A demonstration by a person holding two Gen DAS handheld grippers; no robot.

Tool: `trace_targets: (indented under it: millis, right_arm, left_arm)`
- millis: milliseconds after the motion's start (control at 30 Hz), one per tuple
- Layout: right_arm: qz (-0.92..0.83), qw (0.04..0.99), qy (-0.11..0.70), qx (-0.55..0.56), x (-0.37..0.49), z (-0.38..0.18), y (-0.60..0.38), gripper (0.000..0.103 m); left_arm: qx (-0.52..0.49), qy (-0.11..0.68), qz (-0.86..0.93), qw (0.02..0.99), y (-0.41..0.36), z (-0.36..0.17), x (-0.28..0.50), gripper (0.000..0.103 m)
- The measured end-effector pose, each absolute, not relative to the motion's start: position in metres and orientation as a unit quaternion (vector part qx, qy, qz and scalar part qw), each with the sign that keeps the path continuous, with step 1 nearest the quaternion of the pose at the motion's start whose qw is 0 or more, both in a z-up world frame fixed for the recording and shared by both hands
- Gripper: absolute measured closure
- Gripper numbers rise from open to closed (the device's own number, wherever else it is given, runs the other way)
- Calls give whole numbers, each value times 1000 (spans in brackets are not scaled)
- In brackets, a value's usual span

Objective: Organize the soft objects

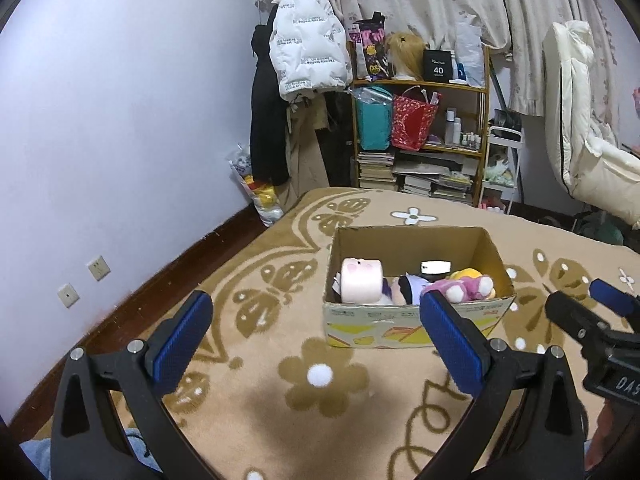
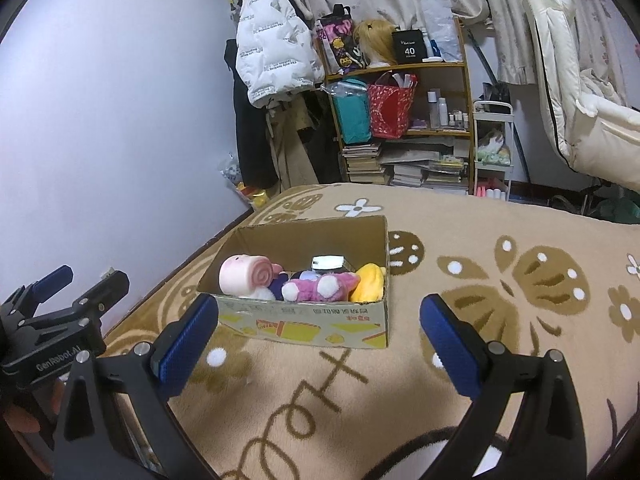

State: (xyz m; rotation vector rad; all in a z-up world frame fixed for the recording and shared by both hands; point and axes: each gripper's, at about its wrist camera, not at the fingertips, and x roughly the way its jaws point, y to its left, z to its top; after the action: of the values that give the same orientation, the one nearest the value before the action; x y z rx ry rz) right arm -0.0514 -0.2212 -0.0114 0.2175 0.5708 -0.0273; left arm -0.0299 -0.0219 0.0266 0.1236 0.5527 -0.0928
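An open cardboard box (image 1: 412, 326) stands on the beige patterned blanket; it also shows in the right wrist view (image 2: 320, 326). Inside lie a pink rolled plush (image 1: 362, 284) (image 2: 248, 276), a dark-haired doll (image 1: 406, 288), a pink-and-purple plush (image 1: 460, 290) (image 2: 320, 286) and a yellow plush (image 2: 368, 284). My left gripper (image 1: 316, 304) is open and empty, held in front of the box. My right gripper (image 2: 320, 308) is open and empty, also in front of the box. Each gripper shows at the edge of the other's view (image 1: 592, 308) (image 2: 68, 284).
The blanket (image 1: 280, 360) covers the bed, with a purple wall on the left. Behind the bed stand a wooden shelf (image 1: 420, 120) with bags, books and bottles, hanging coats (image 1: 304, 52), curtains and a cream chair (image 1: 580, 128).
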Motion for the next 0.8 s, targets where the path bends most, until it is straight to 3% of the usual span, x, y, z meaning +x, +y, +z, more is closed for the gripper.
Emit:
trace_targets:
  millis: [800]
  right_arm:
    - [-27, 944, 313, 105, -43, -29, -224, 0]
  left_arm:
    - [85, 305, -47, 947, -29, 8, -17, 1]
